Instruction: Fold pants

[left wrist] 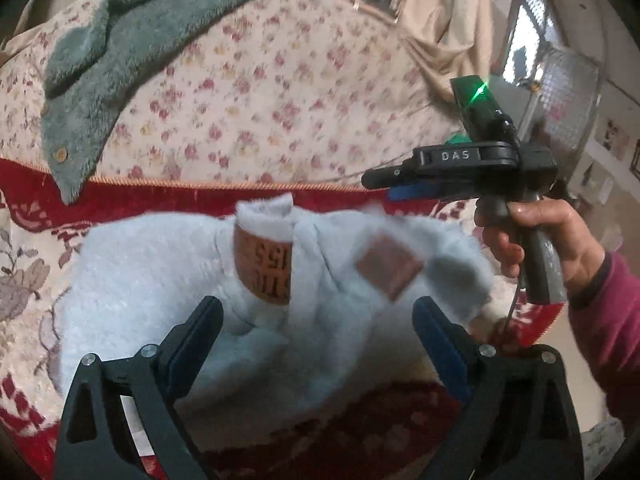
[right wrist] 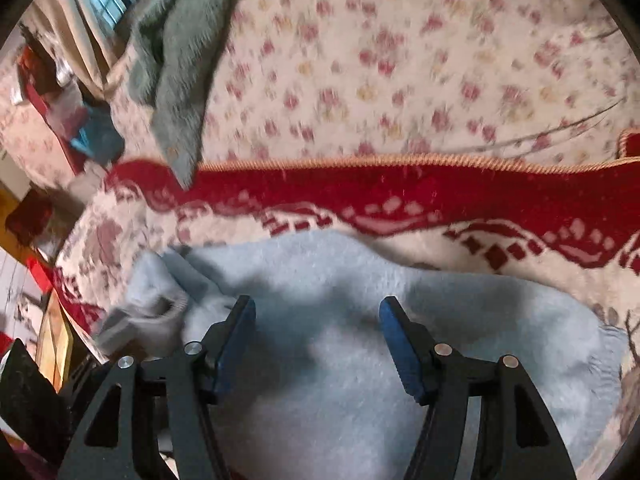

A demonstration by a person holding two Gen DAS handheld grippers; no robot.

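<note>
The pale blue fleece pants [left wrist: 160, 280] lie bunched on the red and cream blanket [left wrist: 32, 216], with two brown patches [left wrist: 266, 268] showing. My left gripper [left wrist: 318, 312] is open just above the pants, holding nothing. My right gripper [left wrist: 384, 186] shows in the left wrist view, held in a hand above the pants' right end, its state unclear there. In the right wrist view the right gripper [right wrist: 318, 312] is open and empty over the pants [right wrist: 320, 280], with a rolled cuff [right wrist: 152, 300] at the left.
A grey-green fleece garment [left wrist: 120, 48] lies on the floral cover [left wrist: 280, 100] behind the blanket, and also shows in the right wrist view [right wrist: 176, 60]. Beige curtains [left wrist: 448, 8] and a window stand at the back right. Household clutter [right wrist: 48, 92] is at the left.
</note>
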